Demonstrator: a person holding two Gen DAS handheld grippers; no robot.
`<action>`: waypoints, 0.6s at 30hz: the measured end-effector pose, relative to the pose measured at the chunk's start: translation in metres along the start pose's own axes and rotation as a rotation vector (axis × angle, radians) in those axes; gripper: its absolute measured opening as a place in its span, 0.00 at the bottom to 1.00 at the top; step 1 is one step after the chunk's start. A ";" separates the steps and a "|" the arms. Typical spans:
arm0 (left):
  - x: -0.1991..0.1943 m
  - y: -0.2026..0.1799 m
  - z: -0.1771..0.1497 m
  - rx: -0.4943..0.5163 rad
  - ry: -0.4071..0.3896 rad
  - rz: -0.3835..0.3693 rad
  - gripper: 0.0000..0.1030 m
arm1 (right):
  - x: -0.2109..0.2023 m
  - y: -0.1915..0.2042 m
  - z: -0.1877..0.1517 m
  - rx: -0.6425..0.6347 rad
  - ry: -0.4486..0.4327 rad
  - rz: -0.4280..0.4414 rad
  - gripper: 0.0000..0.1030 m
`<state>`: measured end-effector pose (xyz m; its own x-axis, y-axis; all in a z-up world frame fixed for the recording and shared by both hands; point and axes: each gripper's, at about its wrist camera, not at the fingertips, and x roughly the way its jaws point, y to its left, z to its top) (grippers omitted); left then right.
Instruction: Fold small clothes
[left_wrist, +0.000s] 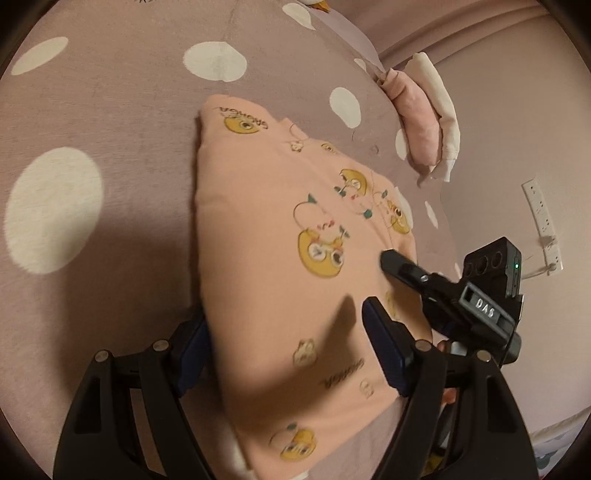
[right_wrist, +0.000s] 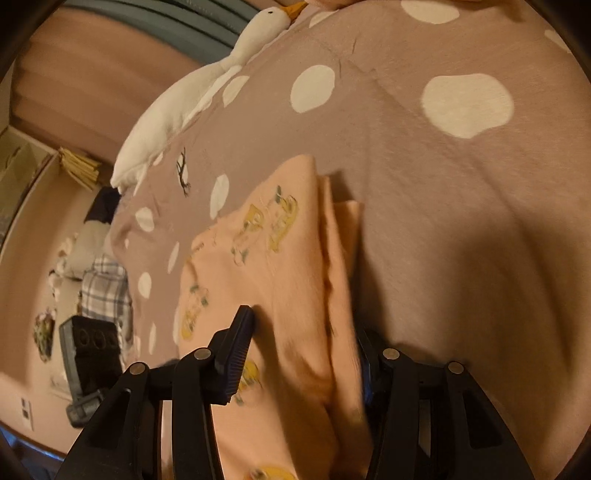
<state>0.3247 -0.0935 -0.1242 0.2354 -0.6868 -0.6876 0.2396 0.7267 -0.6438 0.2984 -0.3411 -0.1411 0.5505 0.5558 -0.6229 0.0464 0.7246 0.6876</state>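
A peach garment (left_wrist: 280, 229) printed with yellow cartoon figures lies folded on the mauve bedspread (left_wrist: 122, 110) with white dots. My left gripper (left_wrist: 288, 350) straddles its near part with the jaws wide apart: one finger is beside the left edge and the other rests over the cloth, neither pinching it. My right gripper (right_wrist: 301, 354) stands over the same garment (right_wrist: 288, 266) at its layered folded edge. Its jaws are apart and its right finger is partly hidden behind the cloth. One of the right gripper's fingers (left_wrist: 402, 269) shows in the left wrist view, lying on the garment's right side.
A small stack of folded pink and white clothes (left_wrist: 428, 122) sits at the bed's far right edge. A white goose plush (right_wrist: 192, 96) lies along the bed's other side. A wall socket strip (left_wrist: 541, 218) and a plaid cloth (right_wrist: 107, 291) on the floor are beyond the bed.
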 end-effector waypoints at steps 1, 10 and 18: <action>0.001 -0.001 0.001 -0.006 -0.001 -0.007 0.74 | 0.002 0.003 -0.001 -0.013 0.005 -0.012 0.41; 0.000 -0.008 0.003 0.050 0.001 0.051 0.33 | -0.002 0.033 -0.011 -0.143 -0.029 -0.131 0.22; -0.048 -0.027 -0.010 0.145 -0.089 0.090 0.27 | -0.024 0.101 -0.028 -0.317 -0.088 -0.104 0.18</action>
<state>0.2978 -0.0795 -0.0772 0.3431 -0.6221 -0.7038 0.3457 0.7803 -0.5212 0.2669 -0.2700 -0.0672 0.6269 0.4447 -0.6398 -0.1472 0.8740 0.4632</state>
